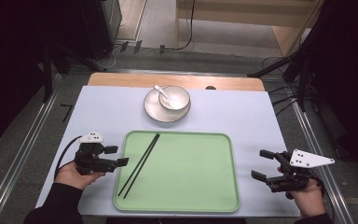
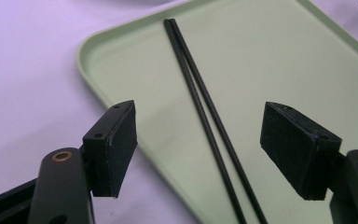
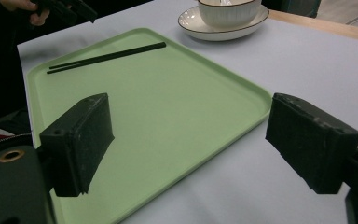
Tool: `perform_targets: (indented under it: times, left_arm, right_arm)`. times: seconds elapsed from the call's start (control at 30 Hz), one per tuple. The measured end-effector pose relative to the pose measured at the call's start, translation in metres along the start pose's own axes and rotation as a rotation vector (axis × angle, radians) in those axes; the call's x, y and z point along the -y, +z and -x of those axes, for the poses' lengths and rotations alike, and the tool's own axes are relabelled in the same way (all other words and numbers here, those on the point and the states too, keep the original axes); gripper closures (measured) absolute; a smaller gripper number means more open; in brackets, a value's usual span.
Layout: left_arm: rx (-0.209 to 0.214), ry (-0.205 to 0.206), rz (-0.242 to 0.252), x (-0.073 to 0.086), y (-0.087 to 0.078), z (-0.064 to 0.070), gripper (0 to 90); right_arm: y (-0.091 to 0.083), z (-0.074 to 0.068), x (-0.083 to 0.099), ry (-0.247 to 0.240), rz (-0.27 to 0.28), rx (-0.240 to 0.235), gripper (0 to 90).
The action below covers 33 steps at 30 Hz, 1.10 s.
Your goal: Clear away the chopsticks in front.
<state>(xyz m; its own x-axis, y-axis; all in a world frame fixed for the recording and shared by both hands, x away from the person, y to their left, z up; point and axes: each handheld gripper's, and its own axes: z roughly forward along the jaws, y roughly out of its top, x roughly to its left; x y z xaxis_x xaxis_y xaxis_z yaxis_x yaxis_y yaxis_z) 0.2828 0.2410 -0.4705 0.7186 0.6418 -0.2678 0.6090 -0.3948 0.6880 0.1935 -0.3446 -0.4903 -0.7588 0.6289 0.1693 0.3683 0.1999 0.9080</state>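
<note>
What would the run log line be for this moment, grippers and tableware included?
left gripper: open, at tray edge | right gripper: open, empty | chopsticks: on tray | bowl with spoon: on saucer

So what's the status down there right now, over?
Left gripper open beside the tray, empty. Right gripper open, empty. Chopsticks lying on tray; bowl with spoon on plate beyond. Nothing in the way.

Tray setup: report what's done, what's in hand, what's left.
Done: the chopsticks lie side by side in the green tray. In hand: nothing; the left gripper and right gripper are both open and empty beside the tray. Left, probably: the bowl, with a spoon in it, sits on its saucer outside the tray.
</note>
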Motion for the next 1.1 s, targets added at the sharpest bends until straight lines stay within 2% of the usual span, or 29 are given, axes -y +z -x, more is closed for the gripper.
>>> perform_targets:
  times: [0.17, 0.3, 0.57, 0.67, 0.73, 0.87, 1.1]
  left_arm:
    - [-0.019, 0.024, 0.027, 0.008, -0.014, -0.005, 27.1]
    - [-0.046, 0.072, 0.058, 0.018, -0.021, -0.009, 24.2]
    - [-0.052, 0.075, 0.129, 0.029, -0.039, -0.017, 23.7]
    - [-0.053, 0.142, 0.171, 0.034, -0.045, -0.020, 21.1]
    - [-0.062, 0.160, 0.179, 0.037, -0.048, -0.020, 21.1]
    - [-0.080, 0.145, 0.191, 0.040, -0.056, -0.024, 21.0]
    - [-0.081, 0.131, 0.199, 0.045, -0.060, -0.028, 20.9]
  right_arm:
    - [0.000, 0.000, 0.000, 0.006, 0.000, 0.001, 15.0]
    - [-0.001, 0.000, 0.000, 0.008, 0.004, 0.000, 15.0]
    - [-0.002, 0.001, 0.000, 0.011, 0.011, 0.003, 15.0]
    - [-0.002, 0.001, 0.000, 0.011, 0.011, 0.004, 15.0]
    - [-0.002, 0.001, 0.000, 0.011, 0.010, 0.004, 15.0]
    - [-0.003, 0.001, 0.000, 0.012, 0.014, 0.005, 15.0]
    - [-0.003, 0.001, 0.000, 0.011, 0.015, 0.005, 15.0]
